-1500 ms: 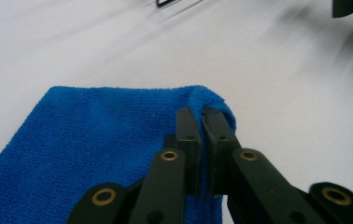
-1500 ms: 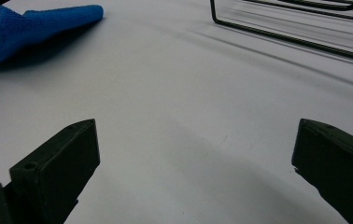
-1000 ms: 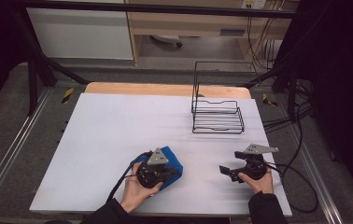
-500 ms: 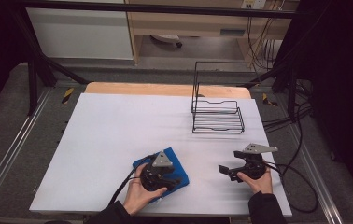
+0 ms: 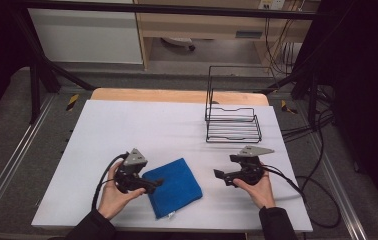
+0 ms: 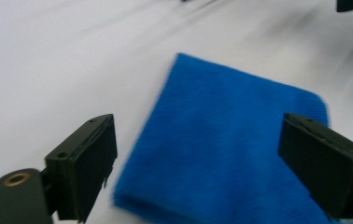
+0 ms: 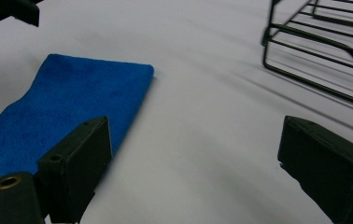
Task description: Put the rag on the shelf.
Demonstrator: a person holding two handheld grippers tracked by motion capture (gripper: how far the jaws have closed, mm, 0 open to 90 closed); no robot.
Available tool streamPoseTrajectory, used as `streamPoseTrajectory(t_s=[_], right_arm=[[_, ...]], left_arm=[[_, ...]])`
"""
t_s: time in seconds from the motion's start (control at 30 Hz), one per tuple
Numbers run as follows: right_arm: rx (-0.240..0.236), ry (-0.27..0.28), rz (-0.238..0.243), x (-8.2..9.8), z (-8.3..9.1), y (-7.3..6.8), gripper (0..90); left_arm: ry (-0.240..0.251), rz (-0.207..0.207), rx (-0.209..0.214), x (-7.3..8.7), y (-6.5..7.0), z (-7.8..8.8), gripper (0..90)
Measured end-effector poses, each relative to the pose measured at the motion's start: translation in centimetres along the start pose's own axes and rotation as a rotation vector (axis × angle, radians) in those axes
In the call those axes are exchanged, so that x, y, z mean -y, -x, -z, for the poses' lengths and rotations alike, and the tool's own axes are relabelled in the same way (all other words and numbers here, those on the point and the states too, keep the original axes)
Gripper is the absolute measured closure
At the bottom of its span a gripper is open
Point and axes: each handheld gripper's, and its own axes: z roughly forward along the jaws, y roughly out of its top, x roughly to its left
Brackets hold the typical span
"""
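A folded blue cloth (image 5: 174, 187) lies flat on the white table (image 5: 142, 125) near its front edge. My left gripper (image 5: 155, 184) sits at the cloth's left edge with its tips over it. Its jaws have just been opening and now stand wide, and in the left gripper view the cloth (image 6: 230, 154) lies loose between and beyond them, not pressed by the left gripper (image 6: 200, 140). My right gripper (image 5: 221, 176) is a short way right of the cloth and points at it. Its jaws have just been closing a little, and the right gripper (image 7: 198, 135) has only bare table between them, with the cloth (image 7: 67, 107) ahead on the left.
A black wire rack (image 5: 233, 122) stands at the back right of the table; its base (image 7: 324, 51) shows ahead and to the right in the right gripper view. Cables trail off the table's right side (image 5: 307, 185). A wooden strip (image 5: 177, 96) runs along the far edge.
The left gripper let go of the blue cloth and drew back to the left; the cloth now lies flat. The right gripper slid left toward the cloth.
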Motion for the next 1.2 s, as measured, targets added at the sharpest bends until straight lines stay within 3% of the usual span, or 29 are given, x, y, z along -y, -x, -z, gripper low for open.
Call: streamPoseTrajectory(t_s=[0.03,0.07,0.23,0.27,0.37,0.47,0.53,0.57,0.67,0.8,1.0,1.07,1.2], right_arm=[[0.0,-0.018,0.014,-0.7,-1.3,-0.7,10.7],[0.0,-0.018,0.014,-0.7,-1.3,-0.7,10.7],[-0.02,-0.053,0.026,-2.5,-4.5,-2.4,12.9],[-0.031,-0.069,0.032,-3.1,-5.9,-2.9,14.8],[-0.034,-0.089,0.035,-3.5,-7.2,-3.2,23.1],[-0.037,-0.117,0.04,-3.9,-9.5,-3.4,38.0],[-0.039,-0.125,0.03,-4.0,-10.0,-3.4,41.6],[-0.047,-0.133,0.014,-4.0,-10.8,-3.2,48.3],[-0.039,-0.151,-0.001,-3.8,-11.5,-3.0,53.1],[-0.062,-0.174,-0.013,-3.4,-12.3,-2.8,61.9],[-0.096,-0.187,-0.033,-3.2,-12.3,-3.1,81.2],[-0.091,-0.179,-0.037,-3.3,-12.0,-3.3,86.2],[-0.057,-0.174,-0.04,-3.4,-11.3,-3.6,86.9]], left_arm=[[0.005,0.015,-0.009,0.3,-0.5,0.2,9.4],[0.008,0.022,-0.018,0.6,-1.1,0.4,9.4],[0.013,0.064,-0.051,2.1,-3.1,1.1,7.4],[0.013,0.069,-0.052,2.3,-3.4,1.2,7.4],[0.013,0.09,-0.058,3.1,-4.1,1.3,7.7],[0.01,0.098,-0.067,3.4,-4.6,1.3,8.7],[0.014,0.101,-0.074,3.5,-4.8,1.3,9.1],[0.013,0.098,-0.075,3.5,-4.9,1.3,9.3],[0.014,0.101,-0.08,3.6,-4.9,1.3,9.8],[0.01,0.102,-0.084,3.6,-5.0,1.3,10.0],[0.017,0.109,-0.089,3.6,-5.1,1.3,10.6],[0.021,0.11,-0.089,3.7,-5.1,1.4,10.9],[0.026,0.106,-0.086,3.7,-5.1,1.4,10.8]])
